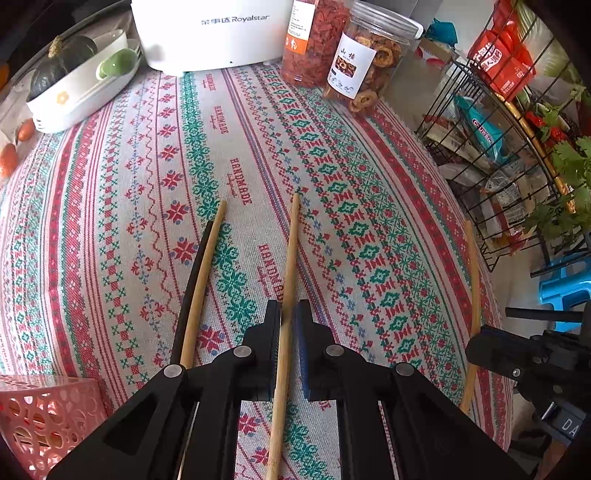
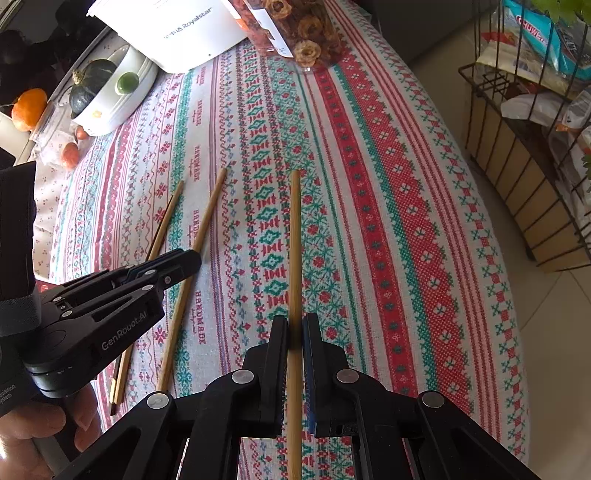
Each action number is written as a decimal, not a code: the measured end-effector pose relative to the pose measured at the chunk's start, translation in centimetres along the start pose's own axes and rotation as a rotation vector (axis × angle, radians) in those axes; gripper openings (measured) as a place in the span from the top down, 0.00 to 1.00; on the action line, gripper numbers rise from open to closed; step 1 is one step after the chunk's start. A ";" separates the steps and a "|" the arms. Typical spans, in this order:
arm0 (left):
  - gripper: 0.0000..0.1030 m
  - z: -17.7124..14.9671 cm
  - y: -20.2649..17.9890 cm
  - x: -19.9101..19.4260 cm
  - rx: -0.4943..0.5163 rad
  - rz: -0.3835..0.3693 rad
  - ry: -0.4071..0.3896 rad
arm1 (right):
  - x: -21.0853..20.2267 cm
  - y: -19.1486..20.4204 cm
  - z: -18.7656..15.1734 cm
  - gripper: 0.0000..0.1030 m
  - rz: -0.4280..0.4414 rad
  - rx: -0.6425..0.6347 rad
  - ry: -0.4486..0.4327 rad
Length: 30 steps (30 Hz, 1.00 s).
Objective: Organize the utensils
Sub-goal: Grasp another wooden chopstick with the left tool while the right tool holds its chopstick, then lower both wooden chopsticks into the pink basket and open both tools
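Observation:
Several chopsticks lie on the patterned tablecloth. My left gripper (image 1: 288,314) is closed around a bamboo chopstick (image 1: 290,258) that runs between its fingers; it also shows in the right wrist view (image 2: 207,218). Left of it lie another bamboo chopstick (image 1: 203,284) and a dark chopstick (image 1: 192,284), side by side. My right gripper (image 2: 295,325) is closed around a further bamboo chopstick (image 2: 295,240), also seen at the right of the left wrist view (image 1: 474,280). A pink perforated basket (image 1: 44,417) stands at the near left.
A white Royalstar appliance (image 1: 210,33), two jars of dried fruit (image 1: 362,62) and a white dish with a squash (image 1: 74,74) stand at the back. A black wire rack (image 1: 509,155) with packets stands off the table's right edge.

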<state>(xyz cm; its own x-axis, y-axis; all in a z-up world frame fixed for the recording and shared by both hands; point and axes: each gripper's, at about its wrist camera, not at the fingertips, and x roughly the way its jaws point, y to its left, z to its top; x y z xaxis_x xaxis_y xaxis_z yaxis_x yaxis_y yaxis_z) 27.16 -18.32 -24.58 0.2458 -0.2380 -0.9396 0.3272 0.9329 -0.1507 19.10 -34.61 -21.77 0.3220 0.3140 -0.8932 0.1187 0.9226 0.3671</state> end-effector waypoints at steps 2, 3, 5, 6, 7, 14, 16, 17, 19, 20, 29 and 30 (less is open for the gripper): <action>0.90 0.7 -0.1 0.4 0.000 0.029 -0.015 | 0.0 0.0 -0.1 0.95 -0.002 0.001 0.000; 0.90 1.0 -0.2 0.6 -0.001 0.043 -0.016 | 0.0 0.1 -0.1 0.95 -0.004 0.001 -0.001; 0.91 1.3 -0.5 0.8 0.005 0.058 -0.028 | -0.2 0.2 -0.2 0.95 -0.006 -0.001 -0.005; 0.91 1.2 -0.7 0.8 0.017 0.068 -0.034 | -0.4 0.2 -0.2 0.95 -0.006 -0.003 -0.010; 0.94 0.9 -0.9 0.7 0.028 0.077 -0.037 | -0.6 0.3 -0.3 0.95 -0.008 -0.005 -0.016; 0.94 -3.0 -2.1 -2.9 0.085 0.064 -0.125 | -3.4 1.8 -1.7 0.95 -0.035 -0.044 -0.094; 0.94 -4.4 -2.2 -5.1 0.098 0.045 -0.171 | -4.6 2.6 -2.3 0.95 -0.039 -0.067 -0.127; 0.94 -5.1 -2.2 -6.4 0.107 0.035 -0.198 | -5.3 3.2 -2.7 0.95 -0.043 -0.081 -0.147; 0.94 -6.7 -1.7 -9.4 0.123 0.013 -0.253 | -6.9 4.5 -3.4 0.95 -0.052 -0.110 -0.196; 0.94 -7.4 -1.3 -10.9 0.131 0.000 -0.281 | -7.7 5.1 -3.8 0.95 -0.054 -0.123 -0.223; 0.94 -12.3 5.1 -22.3 0.094 -0.068 -0.577 | -12.1 10.8 -5.3 0.95 -0.050 -0.238 -0.422; 0.94 -12.7 5.8 -23.4 0.077 -0.074 -0.616 | -12.4 11.3 -5.3 0.95 -0.041 -0.242 -0.438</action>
<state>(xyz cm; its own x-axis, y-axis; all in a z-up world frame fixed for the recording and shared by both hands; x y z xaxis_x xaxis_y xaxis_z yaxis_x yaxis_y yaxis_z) 11.72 -3.87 -7.36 0.6935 -0.4351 -0.5742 0.4225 0.8912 -0.1650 11.45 -26.90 -7.99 0.6922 0.2009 -0.6932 -0.0654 0.9740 0.2170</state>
